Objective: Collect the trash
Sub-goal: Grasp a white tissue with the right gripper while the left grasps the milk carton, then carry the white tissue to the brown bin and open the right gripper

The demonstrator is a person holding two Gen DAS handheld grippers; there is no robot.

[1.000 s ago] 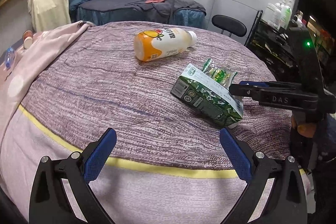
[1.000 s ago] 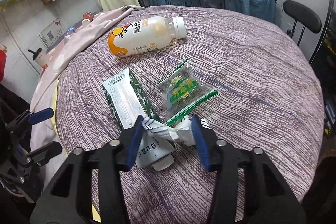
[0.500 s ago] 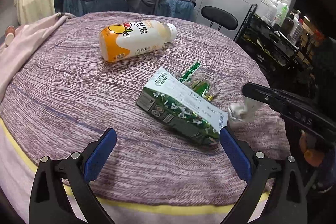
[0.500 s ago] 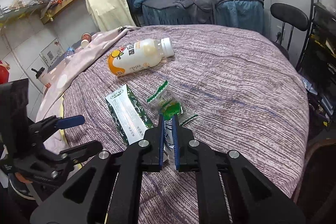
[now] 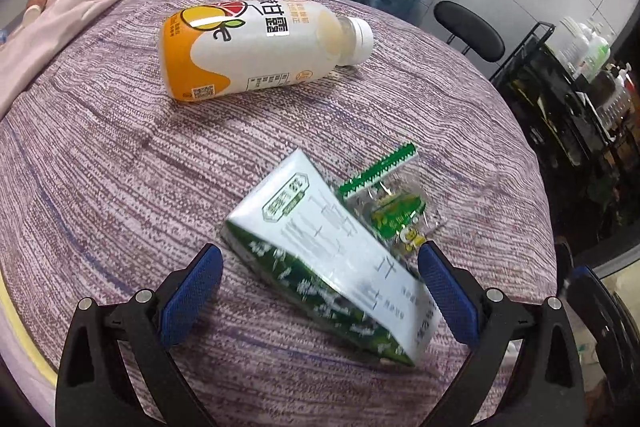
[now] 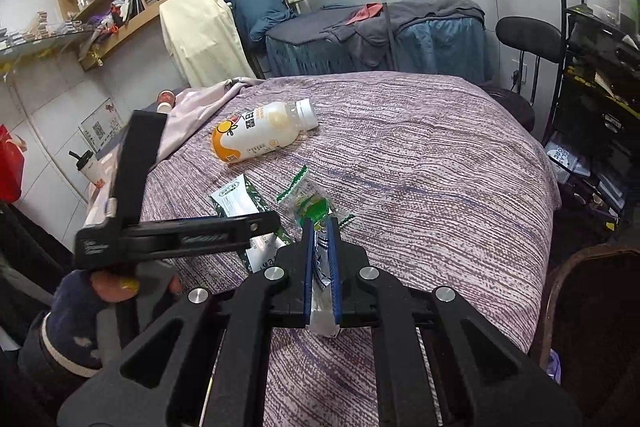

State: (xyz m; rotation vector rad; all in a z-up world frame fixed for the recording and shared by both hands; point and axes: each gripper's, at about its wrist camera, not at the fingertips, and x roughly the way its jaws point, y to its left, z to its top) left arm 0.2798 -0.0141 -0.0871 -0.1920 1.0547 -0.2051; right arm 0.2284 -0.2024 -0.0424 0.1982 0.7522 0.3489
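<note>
Three pieces of trash lie on the purple bedspread (image 5: 120,155) in the left wrist view: an orange-and-white bottle (image 5: 256,47) on its side toward the far edge, a green-and-white carton (image 5: 332,267) lying flat nearer the camera, and a clear green-printed wrapper (image 5: 392,211) touching the carton's far side. The left gripper (image 5: 320,291) hangs over the carton with its jaws spread wide, one blue pad on either side of it, neither pressing. A second ago the carton sat well ahead of those pads, off to the right; now it fills the space between them, and the other gripper has gone from this view.

From the right wrist view, the right gripper (image 6: 320,259) is clenched on a crumpled white wrapper (image 6: 322,319) that pokes out below the pads. A second ago its jaws stood apart around that scrap on the bed; now the bedspread looks farther below. The left gripper's black body (image 6: 176,235) reaches in from the left over the carton (image 6: 236,199), held by a hand (image 6: 116,287) in a dark sleeve. Bottle (image 6: 260,135) and green-printed wrapper (image 6: 312,203) lie where they were.
</note>
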